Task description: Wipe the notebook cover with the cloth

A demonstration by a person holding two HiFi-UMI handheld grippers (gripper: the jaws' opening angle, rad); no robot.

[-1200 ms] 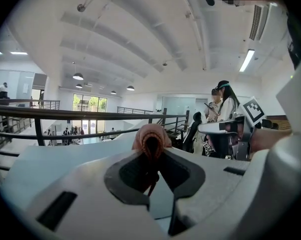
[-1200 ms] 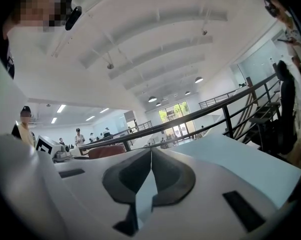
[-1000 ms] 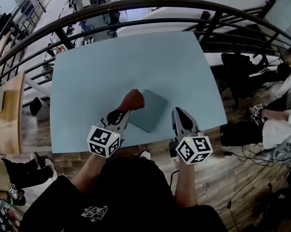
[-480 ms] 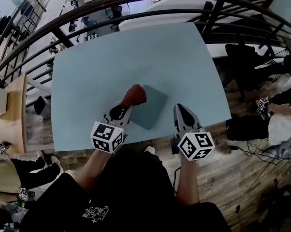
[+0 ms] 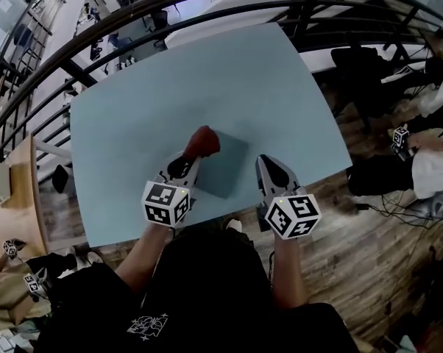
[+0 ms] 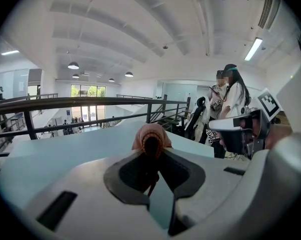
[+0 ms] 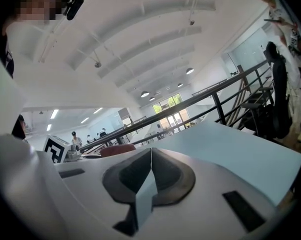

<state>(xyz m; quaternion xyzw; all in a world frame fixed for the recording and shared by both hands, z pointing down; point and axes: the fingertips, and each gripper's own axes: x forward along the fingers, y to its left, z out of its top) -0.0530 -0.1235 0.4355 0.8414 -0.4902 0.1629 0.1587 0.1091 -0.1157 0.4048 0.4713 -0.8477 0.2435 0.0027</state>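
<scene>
**Left tool (image 5: 186, 162) has the cloth (image 5: 202, 141) parked on the notebook (image 5: 225, 169)**

Left tool is clamped tight on the bunched reddish cloth, which sits at the far-left corner of the grey-green notebook. The notebook lies flat on the pale blue surface (image 5: 207, 79), near the front edge, between the two tools. Right tool (image 5: 266, 165) has its jaws pressed together with nothing in them, just beside the notebook's right edge. Can't tell if it's actually touching.
</scene>
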